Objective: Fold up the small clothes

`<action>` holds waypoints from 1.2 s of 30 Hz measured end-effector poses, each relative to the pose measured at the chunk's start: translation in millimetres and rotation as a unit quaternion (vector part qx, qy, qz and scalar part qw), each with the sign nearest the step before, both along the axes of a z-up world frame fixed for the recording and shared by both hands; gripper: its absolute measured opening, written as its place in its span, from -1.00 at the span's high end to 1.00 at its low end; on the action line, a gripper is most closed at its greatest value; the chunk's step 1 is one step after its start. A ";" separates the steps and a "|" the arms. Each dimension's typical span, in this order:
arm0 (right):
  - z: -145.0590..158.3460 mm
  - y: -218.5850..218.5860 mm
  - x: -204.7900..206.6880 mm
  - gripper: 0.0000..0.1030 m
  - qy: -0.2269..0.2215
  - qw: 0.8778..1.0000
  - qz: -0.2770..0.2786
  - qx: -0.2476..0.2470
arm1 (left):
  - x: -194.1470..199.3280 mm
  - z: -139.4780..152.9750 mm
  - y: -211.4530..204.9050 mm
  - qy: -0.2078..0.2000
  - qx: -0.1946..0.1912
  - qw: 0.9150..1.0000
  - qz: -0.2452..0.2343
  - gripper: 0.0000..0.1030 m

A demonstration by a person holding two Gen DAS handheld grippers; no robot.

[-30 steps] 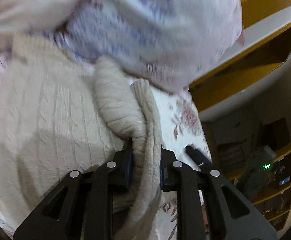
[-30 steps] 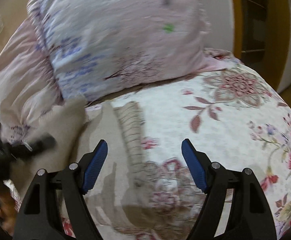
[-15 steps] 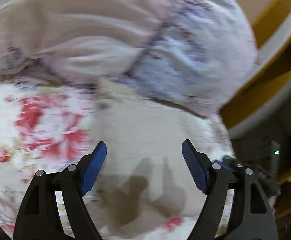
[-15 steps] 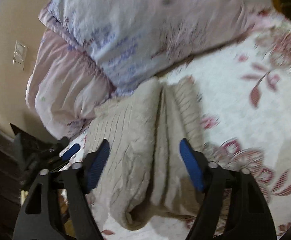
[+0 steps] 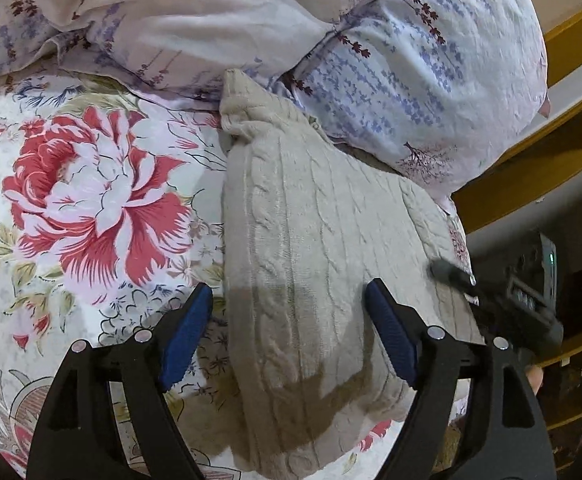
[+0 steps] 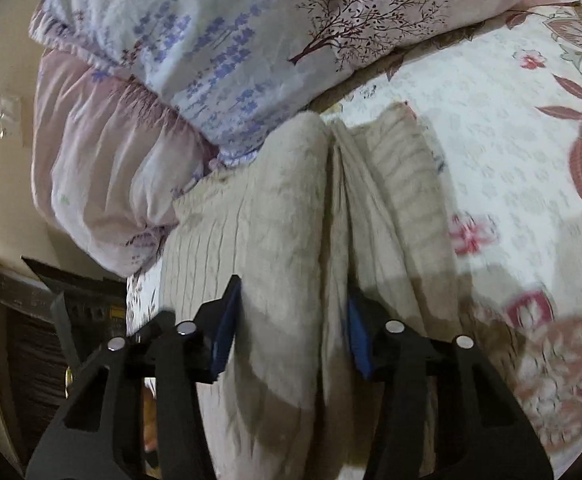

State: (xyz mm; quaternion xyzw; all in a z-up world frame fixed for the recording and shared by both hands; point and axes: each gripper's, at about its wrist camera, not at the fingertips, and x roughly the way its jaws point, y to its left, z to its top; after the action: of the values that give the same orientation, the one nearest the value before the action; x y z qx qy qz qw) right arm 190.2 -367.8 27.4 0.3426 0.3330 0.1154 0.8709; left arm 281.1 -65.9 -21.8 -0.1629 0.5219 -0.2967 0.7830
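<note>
A beige cable-knit sweater (image 5: 311,220) lies folded on the floral bedsheet (image 5: 91,200), its far end against the pillows. My left gripper (image 5: 289,292) hovers over the sweater's near left edge. Its jaws are opening, and the blue pads press on nothing. In the right wrist view my right gripper (image 6: 291,320) is closing. A raised fold of the sweater (image 6: 275,220) fills the gap, and both pads touch it. A finger of the right gripper (image 5: 451,274) shows at the sweater's right edge in the left wrist view.
Two pale printed pillows (image 5: 411,60) (image 6: 211,32) are piled just behind the sweater. The bed's edge runs close along the sweater's side, with yellow wooden furniture (image 5: 531,168) and dark shelves beyond. Floral sheet (image 6: 491,140) stretches away on the other side.
My left gripper let go of the rolled sleeve, opened wide and slid to the sweater's left edge. My right gripper swung onto the sweater and narrowed around a fold.
</note>
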 end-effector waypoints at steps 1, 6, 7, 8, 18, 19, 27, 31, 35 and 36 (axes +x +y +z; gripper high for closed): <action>0.8 -1.4 4.3 0.13 0.000 1.000 -0.003 0.002 | 0.5 0.6 -3.6 -0.006 0.007 1.000 0.000 -0.59; 3.1 -7.5 14.5 0.30 0.002 1.000 -0.013 0.002 | -4.9 11.0 -13.4 -0.053 0.053 0.997 -0.008 -0.67; 3.1 -7.9 14.1 0.44 -0.001 1.000 -0.014 -0.003 | -6.7 13.4 -15.0 -0.064 0.064 0.996 -0.008 -0.69; 4.9 -6.9 12.8 0.59 -0.009 1.000 -0.018 -0.015 | -8.8 15.6 -16.8 -0.076 0.077 0.994 -0.009 -0.71; 43.2 16.3 -21.4 0.71 -0.118 0.982 -0.059 -0.136 | -25.1 29.9 -32.1 -0.130 0.144 0.981 -0.015 -0.82; 45.6 17.5 -23.7 0.71 -0.124 0.980 -0.063 -0.143 | -26.0 30.0 -32.2 -0.129 0.143 0.981 -0.016 -0.82; 36.4 -0.3 -42.0 0.72 -0.120 0.975 -0.120 -0.146 | -37.1 28.7 -44.0 -0.132 0.134 0.981 -0.038 -0.82; 3.4 -29.3 -41.2 0.72 -0.072 0.985 -0.139 -0.068 | -42.7 25.2 -48.0 -0.129 0.126 0.982 -0.054 -0.82; -14.4 -48.1 -36.0 0.51 -0.044 0.991 -0.128 0.002 | -43.4 23.6 -42.6 -0.108 0.095 0.987 -0.066 -0.82; -12.6 -48.3 -38.6 0.42 -0.042 0.990 -0.131 -0.001 | -42.8 22.8 -38.5 -0.095 0.080 0.990 -0.068 -0.82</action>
State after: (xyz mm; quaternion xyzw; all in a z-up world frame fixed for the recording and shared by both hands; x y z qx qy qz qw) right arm 151.6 -416.1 14.7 0.3771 0.2483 0.0139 0.8921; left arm 238.3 -104.5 1.0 -0.0348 0.4772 -0.3211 0.8173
